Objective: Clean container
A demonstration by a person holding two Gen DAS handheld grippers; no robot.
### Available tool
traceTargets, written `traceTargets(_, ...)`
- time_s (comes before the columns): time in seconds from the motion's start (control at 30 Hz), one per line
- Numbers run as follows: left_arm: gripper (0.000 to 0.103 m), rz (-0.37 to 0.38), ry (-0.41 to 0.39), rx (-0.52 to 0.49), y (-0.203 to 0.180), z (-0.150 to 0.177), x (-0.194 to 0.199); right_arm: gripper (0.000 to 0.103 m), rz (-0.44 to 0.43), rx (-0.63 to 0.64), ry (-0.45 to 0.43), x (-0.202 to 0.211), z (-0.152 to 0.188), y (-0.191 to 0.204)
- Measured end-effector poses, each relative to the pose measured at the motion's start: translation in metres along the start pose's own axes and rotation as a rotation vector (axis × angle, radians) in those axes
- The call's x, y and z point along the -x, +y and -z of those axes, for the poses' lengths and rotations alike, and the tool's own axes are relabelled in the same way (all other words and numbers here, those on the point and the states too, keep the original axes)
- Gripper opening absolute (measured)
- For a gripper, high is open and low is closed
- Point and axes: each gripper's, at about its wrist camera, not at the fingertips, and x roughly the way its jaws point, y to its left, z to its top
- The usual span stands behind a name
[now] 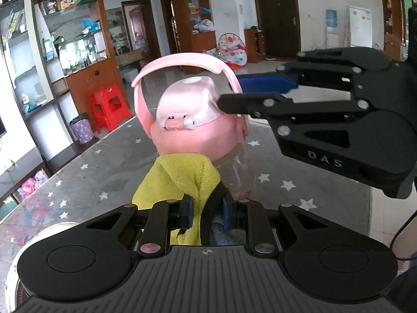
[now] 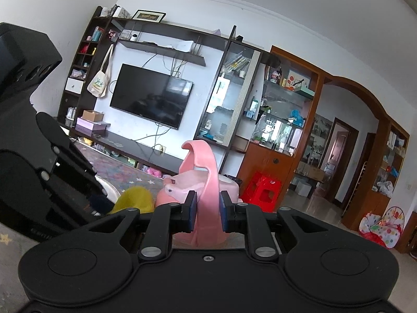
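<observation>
The container is a clear bottle point(image 1: 241, 174) with a pink lid point(image 1: 191, 127) and a pink carry handle point(image 1: 182, 64) arched over the flip cap; it stands upright on the star-patterned table point(image 1: 86, 167). Contents of the clear body cannot be told. A yellow cloth point(image 1: 179, 182) is bunched against the bottle's near side, just under the lid, touching it. The left gripper point(image 1: 207, 212) points level at the bottle and its jaws are narrow, clamped on the yellow cloth. The right gripper point(image 2: 207, 207) comes in from the right, roughly level with the lid, its blue pads point(image 2: 192, 208) set either side of the handle band; the jaws are narrow and appear to grip the handle, the left pad touching, a slight gap visible at the right pad.
</observation>
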Motion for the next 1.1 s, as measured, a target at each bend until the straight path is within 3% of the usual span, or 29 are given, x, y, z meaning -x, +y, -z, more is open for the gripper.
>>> traceTargets(0.63, 0.021, 0.056, 0.043, 0.015, -0.006, 0.019, -0.021, 0.019, 0.005, 0.026, -0.01, -0.001, 0.0, -0.005)
traceTargets(1.1, 0.021, 0.104, 0.091, 0.085, 0.003, 0.037, -0.036, 0.019, 0.011, 0.003, -0.005, 0.001, 0.003, -0.008)
